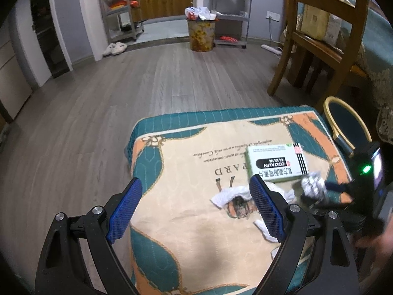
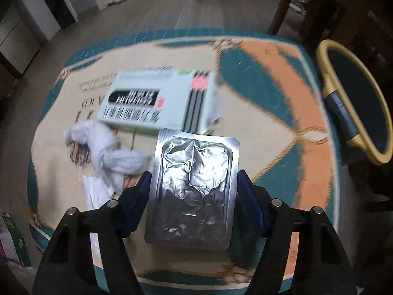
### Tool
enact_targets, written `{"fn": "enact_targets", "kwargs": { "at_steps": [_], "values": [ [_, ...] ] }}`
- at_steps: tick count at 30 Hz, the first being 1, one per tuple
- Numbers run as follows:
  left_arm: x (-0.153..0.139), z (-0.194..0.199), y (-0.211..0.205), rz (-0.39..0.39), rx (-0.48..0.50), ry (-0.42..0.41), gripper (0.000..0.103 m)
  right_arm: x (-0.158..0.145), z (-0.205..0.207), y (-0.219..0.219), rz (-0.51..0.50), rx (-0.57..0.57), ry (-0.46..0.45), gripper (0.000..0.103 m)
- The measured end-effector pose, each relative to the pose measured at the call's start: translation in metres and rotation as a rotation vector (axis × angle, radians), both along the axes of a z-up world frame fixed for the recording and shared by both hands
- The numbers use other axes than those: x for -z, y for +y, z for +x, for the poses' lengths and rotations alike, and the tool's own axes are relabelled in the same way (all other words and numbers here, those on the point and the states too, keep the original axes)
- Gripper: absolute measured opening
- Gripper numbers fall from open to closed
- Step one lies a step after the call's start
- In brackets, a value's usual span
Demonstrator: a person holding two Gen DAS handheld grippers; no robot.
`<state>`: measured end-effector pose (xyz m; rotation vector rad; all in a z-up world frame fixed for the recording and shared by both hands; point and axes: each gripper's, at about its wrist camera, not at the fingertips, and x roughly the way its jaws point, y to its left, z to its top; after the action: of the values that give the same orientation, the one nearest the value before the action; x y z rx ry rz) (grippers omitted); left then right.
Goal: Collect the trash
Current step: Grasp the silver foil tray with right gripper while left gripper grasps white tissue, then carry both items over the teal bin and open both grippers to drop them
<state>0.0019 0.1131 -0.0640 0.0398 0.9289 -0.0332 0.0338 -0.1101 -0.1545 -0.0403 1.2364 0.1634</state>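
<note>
My right gripper [image 2: 194,184] is shut on a silver foil blister pack [image 2: 194,184], held above a low table with a patterned cloth [image 2: 282,78]. In the left wrist view the same pack [image 1: 313,186] and right gripper [image 1: 319,191] show at the right. A green-and-white medicine box [image 1: 277,163] lies on the cloth, also in the right wrist view [image 2: 159,100]. Crumpled white tissue [image 1: 233,193] lies beside it, seen too in the right wrist view [image 2: 110,150]. A white paper scrap [image 2: 95,191] lies near it. My left gripper [image 1: 196,211] is open and empty above the cloth [image 1: 186,241].
A full yellow-patterned trash bin [image 1: 201,33] stands across the wooden floor. A wooden chair [image 1: 319,36] stands right, with a yellow-rimmed stool [image 1: 346,125] beside the table. Shelving racks [image 1: 120,7] and slippers [image 1: 114,48] are at the back. A green carton [image 2: 12,241] sits lower left.
</note>
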Motion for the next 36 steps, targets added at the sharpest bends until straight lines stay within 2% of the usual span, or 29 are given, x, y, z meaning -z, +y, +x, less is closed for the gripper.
{"fn": "enact_targets", "kwargs": {
  "at_steps": [5,10,14,20,22,25,27,30,36],
  "values": [
    [0.011,0.002,-0.018,0.008,0.023,0.032,0.089,-0.045,0.01,-0.026,0.056,-0.01,-0.034,0.069],
    [0.029,0.008,-0.046,-0.002,0.06,0.074,0.089,-0.097,0.03,-0.055,0.023,-0.129,-0.114,0.069],
    [0.044,0.015,-0.069,-0.013,0.081,0.113,0.089,-0.112,0.031,-0.073,-0.013,-0.201,-0.168,0.069],
    [0.074,0.027,-0.103,-0.026,0.148,0.216,0.089,-0.105,0.045,-0.089,0.149,-0.182,-0.126,0.069],
    [0.083,0.032,-0.111,-0.031,0.171,0.249,0.087,-0.104,0.048,-0.088,0.153,-0.207,-0.122,0.069],
    [0.093,0.038,-0.118,0.005,0.198,0.289,0.063,-0.103,0.056,-0.092,0.165,-0.213,-0.115,0.069],
    [0.098,0.04,-0.118,-0.008,0.198,0.32,0.044,-0.104,0.06,-0.094,0.162,-0.213,-0.125,0.069],
    [0.093,0.039,-0.116,-0.012,0.209,0.324,0.03,-0.106,0.065,-0.1,0.148,-0.213,-0.142,0.069],
    [0.042,0.031,-0.12,-0.012,0.242,0.209,0.027,-0.118,0.073,-0.119,0.219,-0.166,-0.158,0.069]
  ]
}}
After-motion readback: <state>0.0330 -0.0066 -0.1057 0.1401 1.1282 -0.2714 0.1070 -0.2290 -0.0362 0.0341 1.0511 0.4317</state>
